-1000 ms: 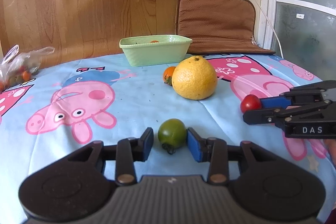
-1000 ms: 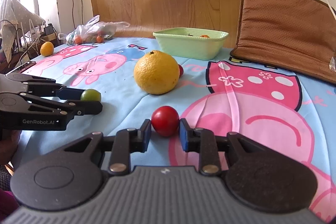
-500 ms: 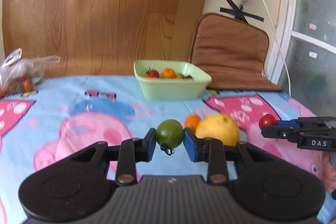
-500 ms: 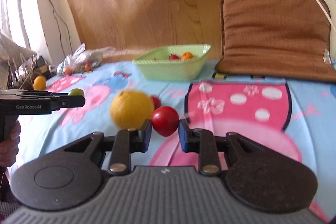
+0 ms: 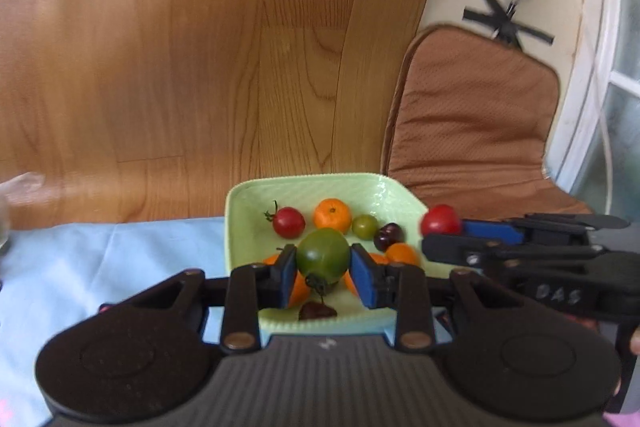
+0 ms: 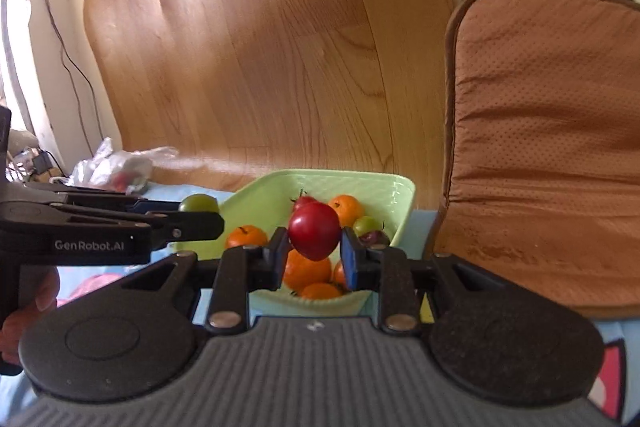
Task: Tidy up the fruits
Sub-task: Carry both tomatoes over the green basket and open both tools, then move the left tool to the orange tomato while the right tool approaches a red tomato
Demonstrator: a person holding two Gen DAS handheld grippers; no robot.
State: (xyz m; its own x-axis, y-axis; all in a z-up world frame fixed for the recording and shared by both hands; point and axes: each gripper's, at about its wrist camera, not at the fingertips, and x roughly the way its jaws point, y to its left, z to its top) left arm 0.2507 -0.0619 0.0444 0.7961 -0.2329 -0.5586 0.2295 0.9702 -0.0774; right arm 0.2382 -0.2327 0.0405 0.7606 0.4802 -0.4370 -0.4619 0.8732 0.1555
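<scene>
My left gripper (image 5: 323, 269) is shut on a green tomato (image 5: 323, 254) and holds it above the pale green bowl (image 5: 240, 203). My right gripper (image 6: 315, 259) is shut on a red tomato (image 6: 315, 230) and holds it over the same bowl (image 6: 400, 187), near its right side. In the left wrist view the right gripper (image 5: 442, 231) comes in from the right with the red tomato (image 5: 440, 220). In the right wrist view the left gripper (image 6: 200, 213) comes in from the left with the green tomato (image 6: 198, 203). The bowl holds several small oranges, tomatoes and dark fruits.
A brown cushion (image 6: 552, 147) leans against the wall right of the bowl. A wooden board (image 5: 200, 47) stands behind it. A plastic bag (image 6: 116, 169) of fruit lies at the far left on the blue tablecloth (image 5: 100, 259).
Both grippers have lifted their tomatoes off the table and carried them forward to above the bowl. The big yellow citrus has dropped out of view.
</scene>
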